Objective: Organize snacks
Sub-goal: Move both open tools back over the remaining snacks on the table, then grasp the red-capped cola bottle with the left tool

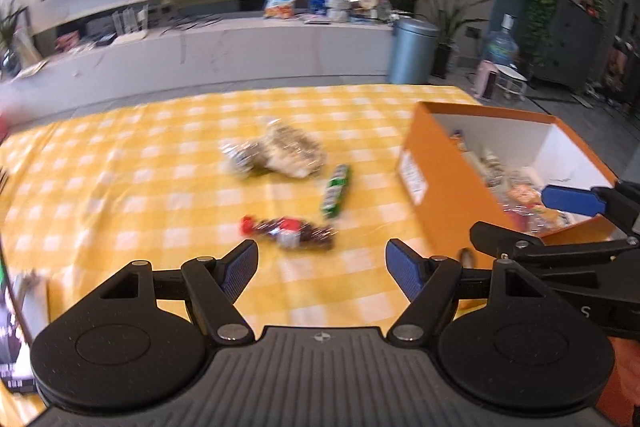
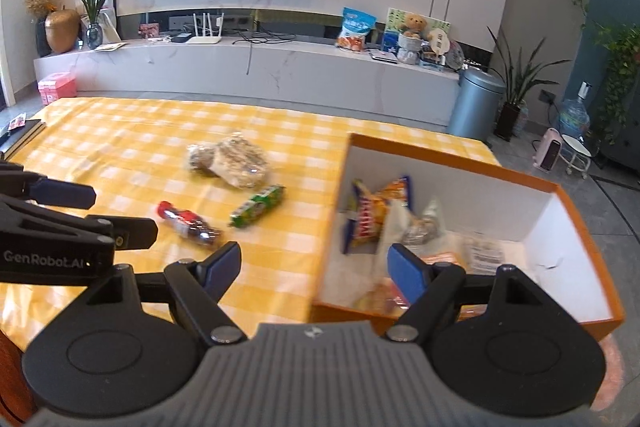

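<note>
Right now your loose snacks lie on the yellow checked tablecloth [image 2: 120, 147], all to the left of the orange box [image 2: 460, 157]: nearest the box is the green snack bar [image 2: 258, 206], lying at a slant and apart from the box wall; just beyond it, farther from the box, sits the clear bag of pale rice cakes [image 2: 240, 163] with a smaller dark-filled wrapped snack [image 2: 200, 157] touching its left side; nearer to you than the green bar lies the small red-capped dark pack [image 2: 188, 221] on its side. Inside the orange box, against its white lining, you already have a blue and orange crisp packet [image 2: 370, 213] leaning near the left wall, a silvery wrapped snack [image 2: 424, 225] beside it and more packets toward the near wall, though these are blurred. Your right gripper [image 2: 314, 265] hangs with its fingers spread wide and nothing between them, straddling the box's left wall near its near corner. Your left gripper [image 1: 322, 269] is likewise wide apart and empty, over the cloth left of the box, just short of the red-capped pack [image 1: 286, 231]. Behind the table, past the box, stand a grey bin [image 2: 476, 103] and a long white media bench [image 2: 260, 67]
</note>
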Action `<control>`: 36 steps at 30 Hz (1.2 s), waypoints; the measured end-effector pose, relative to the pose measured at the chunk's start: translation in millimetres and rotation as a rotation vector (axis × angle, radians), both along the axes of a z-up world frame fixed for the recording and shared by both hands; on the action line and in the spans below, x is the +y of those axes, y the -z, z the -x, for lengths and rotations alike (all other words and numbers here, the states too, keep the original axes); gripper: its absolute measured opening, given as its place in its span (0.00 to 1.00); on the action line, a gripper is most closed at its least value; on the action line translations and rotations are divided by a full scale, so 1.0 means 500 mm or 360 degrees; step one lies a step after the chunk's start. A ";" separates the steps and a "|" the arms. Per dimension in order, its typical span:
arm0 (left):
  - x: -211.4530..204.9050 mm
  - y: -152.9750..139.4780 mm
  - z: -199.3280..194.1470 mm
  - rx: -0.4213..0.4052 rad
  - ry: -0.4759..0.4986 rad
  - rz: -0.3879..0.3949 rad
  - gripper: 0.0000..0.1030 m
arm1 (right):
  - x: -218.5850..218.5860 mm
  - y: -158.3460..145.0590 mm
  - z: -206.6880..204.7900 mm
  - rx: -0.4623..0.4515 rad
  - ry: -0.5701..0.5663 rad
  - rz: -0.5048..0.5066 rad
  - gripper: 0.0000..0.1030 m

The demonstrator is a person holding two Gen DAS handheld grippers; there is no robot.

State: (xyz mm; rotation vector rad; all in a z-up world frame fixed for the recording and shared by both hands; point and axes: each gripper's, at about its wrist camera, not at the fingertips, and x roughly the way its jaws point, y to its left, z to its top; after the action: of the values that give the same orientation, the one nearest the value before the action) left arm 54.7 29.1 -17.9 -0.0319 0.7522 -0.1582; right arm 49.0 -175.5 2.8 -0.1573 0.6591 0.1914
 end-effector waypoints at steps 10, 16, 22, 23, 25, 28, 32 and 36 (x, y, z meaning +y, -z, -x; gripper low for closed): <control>0.080 0.063 0.013 0.0005 -0.0115 0.0040 0.83 | 0.077 0.054 -0.008 -0.0041 -0.0055 -0.0073 0.59; 0.106 0.092 -0.003 0.0041 -0.0114 0.0045 0.79 | 0.110 0.091 -0.028 -0.0008 -0.0105 -0.0029 0.48; 0.105 0.110 -0.038 0.0110 -0.0108 0.0104 0.72 | 0.132 0.110 -0.060 0.0000 -0.0139 0.0062 0.31; 0.106 0.112 -0.047 0.0133 -0.0114 0.0147 0.69 | 0.133 0.112 -0.069 0.0007 -0.0134 0.0073 0.31; 0.110 0.116 -0.069 0.0175 -0.0142 0.0243 0.67 | 0.133 0.115 -0.088 0.0023 -0.0110 0.0065 0.31; 0.112 0.118 -0.097 0.0225 -0.0189 0.0386 0.65 | 0.138 0.121 -0.113 0.0020 -0.0112 0.0063 0.31; 0.100 0.126 -0.131 0.0268 -0.0206 0.0460 0.65 | 0.147 0.146 -0.148 0.0066 -0.0124 0.0093 0.24; 0.095 0.142 -0.155 0.0322 -0.0222 0.0510 0.63 | 0.157 0.166 -0.173 0.0086 -0.0121 0.0126 0.24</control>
State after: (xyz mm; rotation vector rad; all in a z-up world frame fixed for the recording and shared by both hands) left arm 132.5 76.4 -88.9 -0.4090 0.9170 -0.1426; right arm 135.4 -97.0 -80.2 -0.2541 0.7151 0.2435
